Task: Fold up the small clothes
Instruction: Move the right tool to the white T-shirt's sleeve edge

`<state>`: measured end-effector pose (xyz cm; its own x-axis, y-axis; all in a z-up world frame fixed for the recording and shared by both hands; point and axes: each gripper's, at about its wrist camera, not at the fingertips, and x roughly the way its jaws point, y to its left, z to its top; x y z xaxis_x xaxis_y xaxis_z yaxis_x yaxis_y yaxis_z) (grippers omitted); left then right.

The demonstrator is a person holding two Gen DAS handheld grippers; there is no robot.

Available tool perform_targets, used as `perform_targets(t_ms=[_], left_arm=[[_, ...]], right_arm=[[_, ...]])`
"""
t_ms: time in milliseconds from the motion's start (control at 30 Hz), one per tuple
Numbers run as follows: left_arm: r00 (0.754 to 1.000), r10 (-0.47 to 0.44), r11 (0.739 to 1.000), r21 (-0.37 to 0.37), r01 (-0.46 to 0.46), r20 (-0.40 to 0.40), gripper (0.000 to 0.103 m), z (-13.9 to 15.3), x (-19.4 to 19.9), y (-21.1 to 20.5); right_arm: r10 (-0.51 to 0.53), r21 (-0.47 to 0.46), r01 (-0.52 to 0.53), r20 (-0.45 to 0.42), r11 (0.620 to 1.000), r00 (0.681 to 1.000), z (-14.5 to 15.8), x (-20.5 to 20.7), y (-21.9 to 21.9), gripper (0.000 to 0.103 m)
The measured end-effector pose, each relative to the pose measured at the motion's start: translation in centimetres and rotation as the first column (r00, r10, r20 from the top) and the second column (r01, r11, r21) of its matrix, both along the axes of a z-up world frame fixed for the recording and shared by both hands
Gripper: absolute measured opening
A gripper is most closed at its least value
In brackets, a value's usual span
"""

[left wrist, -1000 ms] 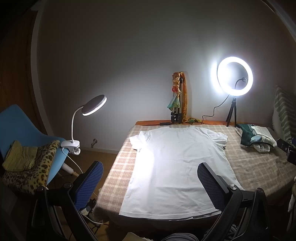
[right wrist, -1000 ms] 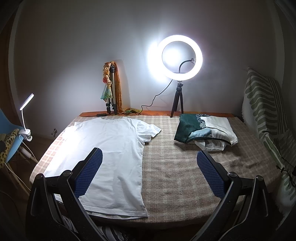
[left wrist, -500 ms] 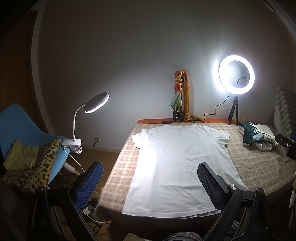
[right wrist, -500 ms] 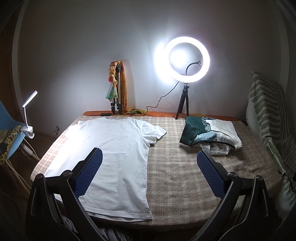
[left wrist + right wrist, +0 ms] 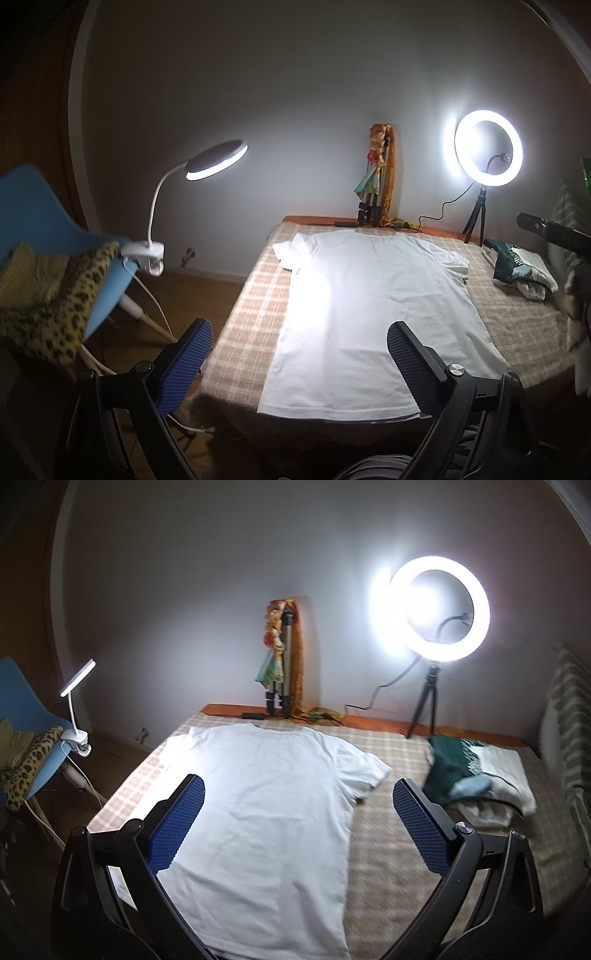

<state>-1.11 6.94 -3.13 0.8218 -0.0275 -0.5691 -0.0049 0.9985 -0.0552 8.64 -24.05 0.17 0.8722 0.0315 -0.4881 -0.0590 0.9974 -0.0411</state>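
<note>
A white T-shirt (image 5: 373, 314) lies flat, collar to the wall, on the checked cloth of the table (image 5: 247, 314); it also shows in the right wrist view (image 5: 266, 812). My left gripper (image 5: 299, 354) is open and empty, held above the shirt's near left hem and the table's left edge. My right gripper (image 5: 299, 819) is open and empty, held above the shirt's right half, with its right finger over the bare cloth. Neither gripper touches the shirt.
A pile of folded clothes (image 5: 480, 775) lies at the right of the table. A ring light on a tripod (image 5: 439, 609) and a folded tripod with a scarf (image 5: 282, 664) stand at the back. A blue chair (image 5: 44, 229) with a clip lamp (image 5: 207, 162) stands left.
Both grippers have moved left, so the scene has shifted right in both views. The right gripper has come forward and down over the shirt. The shirt has not moved.
</note>
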Motion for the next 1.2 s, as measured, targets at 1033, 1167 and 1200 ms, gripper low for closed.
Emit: perform_targets(t_ms=[1033, 1167, 1200], left_arm=[[0.947, -0.101, 0.981, -0.190, 0.043, -0.305, 0.036, -17.5, 7.4, 4.4], [0.948, -0.124, 0.977, -0.206, 0.064, -0.293, 0.035, -17.9, 7.5, 4.2], [0.947, -0.128, 0.977, -0.204, 0.068, -0.296, 0.034, -18.1, 7.5, 4.2]], right_arm=[[0.388, 0.155, -0.356, -0.404, 0.922, 0.829, -15.5, 30.0, 24.8, 0.085], [0.384, 0.148, -0.356, -0.442, 0.923, 0.811, -17.8, 31.9, 27.3, 0.085], [0.386, 0.148, -0.359, -0.451, 0.922, 0.805, -18.4, 32.3, 27.9, 0.085]])
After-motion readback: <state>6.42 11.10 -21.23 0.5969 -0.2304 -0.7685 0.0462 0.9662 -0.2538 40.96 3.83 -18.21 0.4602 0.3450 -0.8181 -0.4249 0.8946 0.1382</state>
